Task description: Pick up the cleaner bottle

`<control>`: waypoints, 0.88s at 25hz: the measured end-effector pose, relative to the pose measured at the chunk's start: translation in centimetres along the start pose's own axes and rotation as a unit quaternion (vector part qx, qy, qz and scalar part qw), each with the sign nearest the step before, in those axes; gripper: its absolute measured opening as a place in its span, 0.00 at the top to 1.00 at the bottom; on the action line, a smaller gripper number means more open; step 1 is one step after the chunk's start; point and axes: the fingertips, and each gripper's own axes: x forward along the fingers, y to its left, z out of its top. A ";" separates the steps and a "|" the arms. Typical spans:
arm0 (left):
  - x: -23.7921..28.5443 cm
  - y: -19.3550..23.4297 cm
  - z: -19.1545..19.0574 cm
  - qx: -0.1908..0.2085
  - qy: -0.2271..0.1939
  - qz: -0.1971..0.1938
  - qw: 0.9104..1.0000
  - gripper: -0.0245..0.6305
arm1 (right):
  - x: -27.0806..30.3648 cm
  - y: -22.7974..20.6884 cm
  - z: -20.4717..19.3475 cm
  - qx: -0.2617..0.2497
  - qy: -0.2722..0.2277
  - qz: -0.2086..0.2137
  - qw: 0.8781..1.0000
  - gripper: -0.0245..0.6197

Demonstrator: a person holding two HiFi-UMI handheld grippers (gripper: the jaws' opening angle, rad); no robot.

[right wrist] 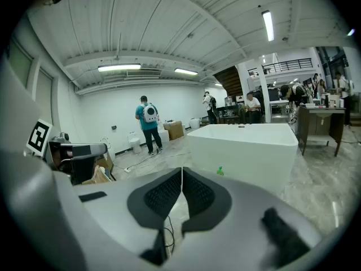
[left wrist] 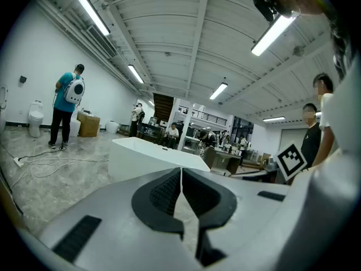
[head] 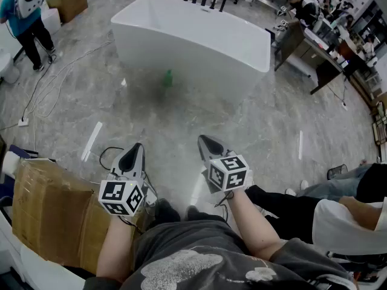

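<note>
The white bathtub (head: 199, 56) stands on the grey stone floor (head: 272, 132). The small green cleaner bottle (head: 167, 77) sits on the floor just beside the tub's near wall, towards its left end; it is blurred, so its shape is hard to make out. In the right gripper view only its green top (right wrist: 220, 171) shows against the tub wall.

Both claws hang well short of the tub, on its near side and apart from the bottle. The left claw (head: 138, 146) has its jaws pressed together with nothing between them, and the right claw (head: 204, 140) is likewise fully closed and empty.

A person in a teal shirt (head: 24, 17) stands off beyond the tub's left end, and a cardboard box (head: 42, 204) lies near the left claw.
</note>
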 end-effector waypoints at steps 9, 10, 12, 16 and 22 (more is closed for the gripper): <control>0.5 0.8 -0.2 0.006 0.001 -0.002 1.000 0.93 | 1.5 1.0 0.0 -0.009 0.002 0.005 1.000 0.92; 0.5 1.0 -0.1 0.006 0.000 -0.002 1.000 0.93 | 1.7 1.1 0.0 -0.010 0.002 0.005 1.000 0.92; 0.6 1.3 0.0 0.004 -0.002 -0.005 1.000 0.93 | 2.1 1.3 0.1 -0.011 0.002 0.003 1.000 0.92; 0.6 2.1 0.0 0.002 -0.002 -0.010 1.000 0.93 | 2.8 1.7 0.3 -0.008 -0.002 -0.002 1.000 0.92; 0.9 3.7 0.0 -0.006 -0.001 -0.009 1.000 0.93 | 3.4 1.8 0.5 0.018 -0.017 -0.006 1.000 0.92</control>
